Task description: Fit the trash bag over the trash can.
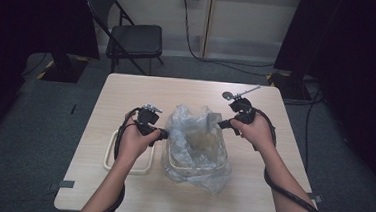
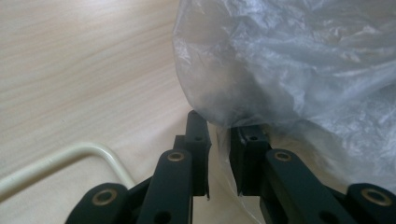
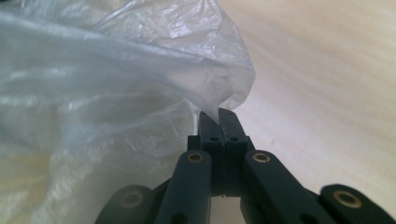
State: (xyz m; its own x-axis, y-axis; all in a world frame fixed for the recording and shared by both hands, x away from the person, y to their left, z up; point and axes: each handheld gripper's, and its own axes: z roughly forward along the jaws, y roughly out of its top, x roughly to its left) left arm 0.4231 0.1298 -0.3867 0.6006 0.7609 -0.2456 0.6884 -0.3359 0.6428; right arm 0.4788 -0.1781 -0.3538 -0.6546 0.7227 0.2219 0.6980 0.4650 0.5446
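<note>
Because the clear plastic bag (image 1: 196, 144) is thin, limp and slick, I judge it light but easy to tear or let slip, so its gathered film edges are the place to grip. It sits mid-table (image 1: 120, 191) toward the near edge, draped over a cream tray. My right gripper (image 3: 219, 114) is pinched tight on a fold; my left gripper (image 2: 219, 154) stands narrowly apart, film between its jaws, not yet clamped.

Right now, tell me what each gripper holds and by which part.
The right gripper pinches the clear plastic bag by a fold of its edge. The left gripper has bag film between its jaws, not visibly clamped.
</note>
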